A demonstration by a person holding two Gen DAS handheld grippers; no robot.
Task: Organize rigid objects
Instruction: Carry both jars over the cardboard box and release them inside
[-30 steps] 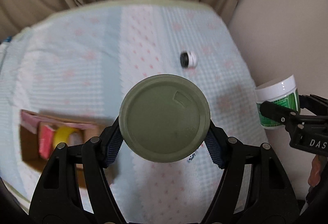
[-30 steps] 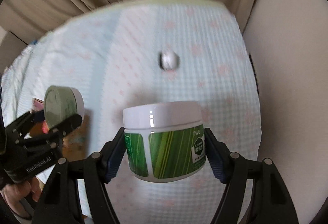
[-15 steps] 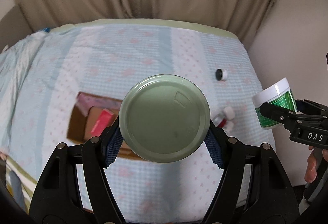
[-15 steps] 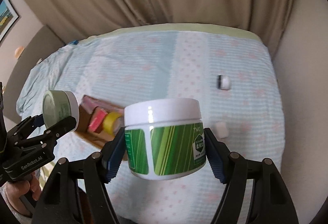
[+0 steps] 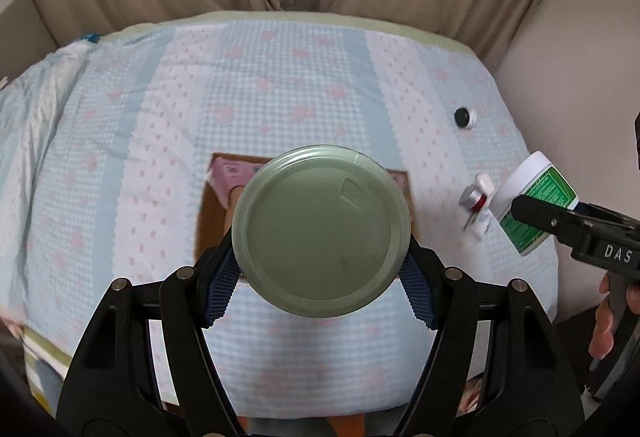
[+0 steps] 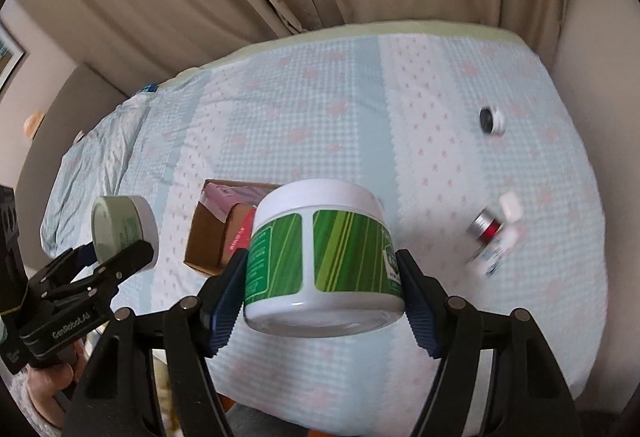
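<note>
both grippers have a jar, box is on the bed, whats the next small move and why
Probably lower the left gripper toward the cardboard box and set its green-lidded jar in the bare part. That jar hangs right above the open box in the left wrist view, while the right gripper holds the green-striped jar off to the side.

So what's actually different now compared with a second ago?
Both hands have drawn back from the bed, so more of the bedspread shows and the cardboard box now sits near the middle of both views. Nothing was grabbed or released: the left gripper still clamps the jar with the green lid, the right gripper the green-striped tub. The small black-capped pot lies unmoved.
</note>
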